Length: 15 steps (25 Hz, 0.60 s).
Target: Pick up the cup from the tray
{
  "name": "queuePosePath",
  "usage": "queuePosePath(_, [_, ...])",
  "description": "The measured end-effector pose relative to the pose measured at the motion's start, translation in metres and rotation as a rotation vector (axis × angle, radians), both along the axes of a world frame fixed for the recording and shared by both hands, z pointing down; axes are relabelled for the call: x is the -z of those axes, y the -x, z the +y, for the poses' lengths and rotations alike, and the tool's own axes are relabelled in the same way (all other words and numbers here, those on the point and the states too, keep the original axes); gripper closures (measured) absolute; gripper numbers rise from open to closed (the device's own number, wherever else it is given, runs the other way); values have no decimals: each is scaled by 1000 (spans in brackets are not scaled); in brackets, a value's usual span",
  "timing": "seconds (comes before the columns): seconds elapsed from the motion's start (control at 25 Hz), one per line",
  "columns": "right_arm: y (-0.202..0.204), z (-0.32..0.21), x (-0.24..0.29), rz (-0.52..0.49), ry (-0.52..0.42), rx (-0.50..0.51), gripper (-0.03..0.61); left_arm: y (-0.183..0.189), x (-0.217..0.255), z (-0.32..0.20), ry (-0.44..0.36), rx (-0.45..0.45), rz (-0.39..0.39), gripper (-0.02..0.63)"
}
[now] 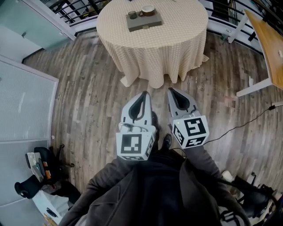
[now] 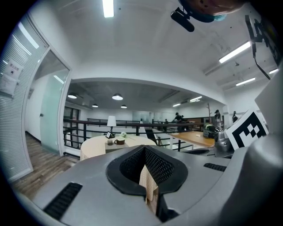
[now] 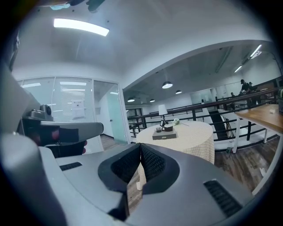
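Left gripper (image 2: pixel 144 148): jaws pressed together, tip to tip, with nothing between the pads. Right gripper (image 3: pixel 140 145): the same, jaws closed and empty.

In the head view the left gripper (image 1: pixel 144 94) and right gripper (image 1: pixel 170 90) are side by side and near each other. Both point toward the round table (image 1: pixel 152 53) and are over the wood floor (image 1: pixel 84 101), well short of the table's edge.

The table carries a pale checked cloth that hangs to the floor. The grey tray (image 1: pixel 146 22) sits on top, toward the far side. The brown cup (image 1: pixel 147 10) stands upright on the tray's right part, with a small dark glass (image 1: pixel 132 14) just beside it on the left. No gripper is touching the cup.

A lamp (image 3: pixel 162 110) stands behind the tray. A wooden desk (image 1: pixel 267 39) is off to the right. The person's dark jacket (image 1: pixel 146 194) fills the bottom of the head view.
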State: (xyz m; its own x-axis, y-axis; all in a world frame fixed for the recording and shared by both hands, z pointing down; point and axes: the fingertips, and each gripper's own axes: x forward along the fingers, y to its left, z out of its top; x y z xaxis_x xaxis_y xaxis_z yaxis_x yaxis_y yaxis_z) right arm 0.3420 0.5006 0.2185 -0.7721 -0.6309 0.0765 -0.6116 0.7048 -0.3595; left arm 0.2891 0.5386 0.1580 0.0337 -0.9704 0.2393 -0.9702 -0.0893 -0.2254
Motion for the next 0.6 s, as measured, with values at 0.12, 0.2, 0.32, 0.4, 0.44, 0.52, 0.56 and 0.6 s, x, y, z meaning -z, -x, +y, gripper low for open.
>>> queuePosePath(0.12, [9, -15, -9, 19, 10, 2, 571, 10, -11, -19, 6, -5, 25, 611])
queuePosePath(0.2, [14, -31, -13, 32, 15, -4, 571, 16, -15, -37, 9, -11, 44, 611])
queuePosePath(0.32, [31, -62, -12, 57, 12, -1, 571, 33, -14, -71, 3, -17, 69, 611])
queuePosePath(0.4, [48, -84, -5, 68, 3, 0, 571, 48, -9, -96, -7, -25, 78, 611])
queuePosePath(0.44, [56, -95, -2, 71, 0, -2, 571, 56, -5, -108, -13, -30, 83, 611])
queuePosePath(0.52, [70, -116, 5, 75, -8, -5, 571, 70, 1, -130, -26, -36, 94, 611])
queuePosePath(0.56, [77, -126, 8, 78, -13, -6, 571, 77, 4, -140, -33, -38, 100, 611])
queuePosePath(0.6, [84, -135, 12, 80, -20, -7, 571, 84, 7, -149, -40, -42, 103, 611])
